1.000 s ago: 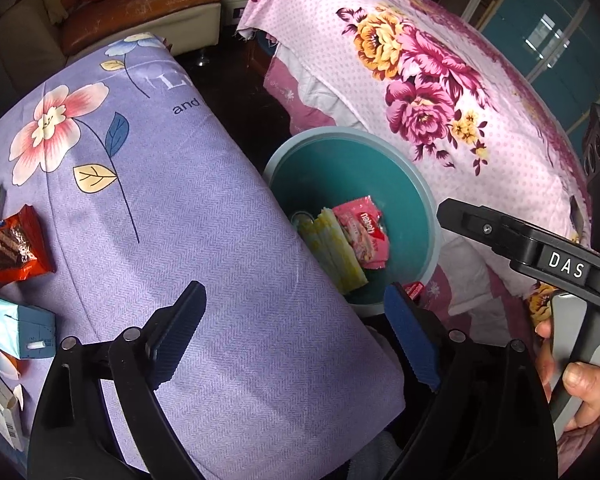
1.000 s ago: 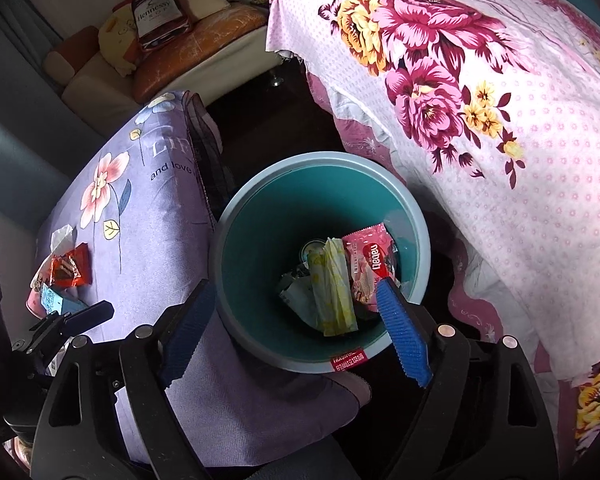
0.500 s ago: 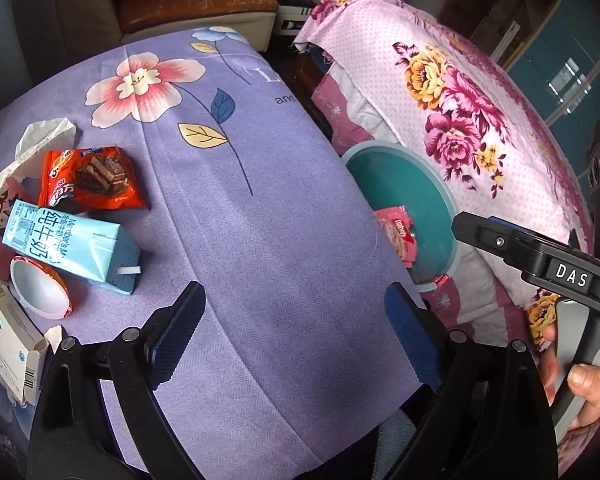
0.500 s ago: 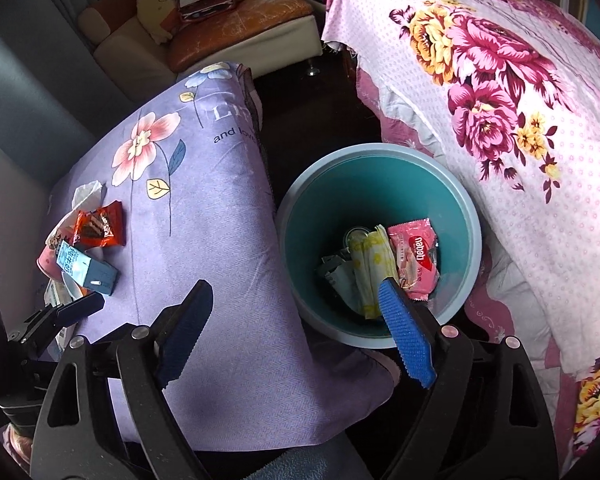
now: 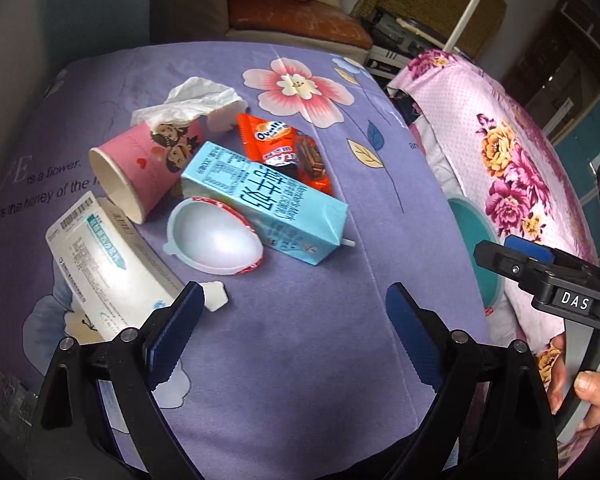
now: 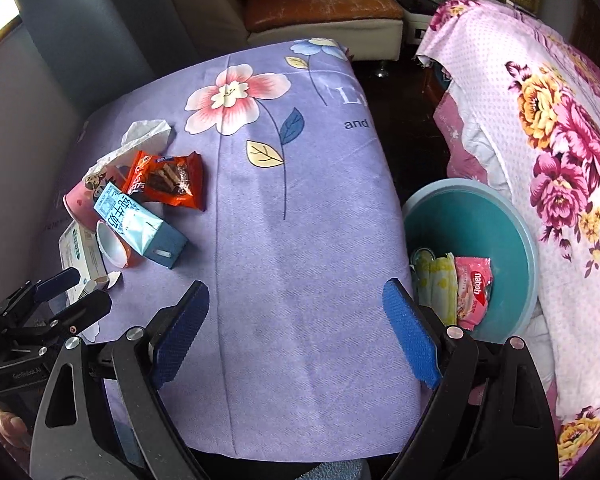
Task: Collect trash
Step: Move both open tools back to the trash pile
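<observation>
Trash lies in a cluster on the purple flowered table cloth: a blue milk carton, an orange snack wrapper, a pink paper cup on its side, a white plastic half shell, a white medicine box and a crumpled tissue. My left gripper is open and empty, just short of the cluster. My right gripper is open and empty over the table's near edge. The teal bin on the floor to the right holds a pink wrapper and a yellow-green packet.
A bed with a pink flowered cover stands right of the bin. A sofa is behind the table. The left gripper shows in the right wrist view beside the medicine box. The right gripper shows in the left wrist view.
Both grippers have swung left from above the bin to over the table. The trash cluster has come into full view. Both stayed open and empty.
</observation>
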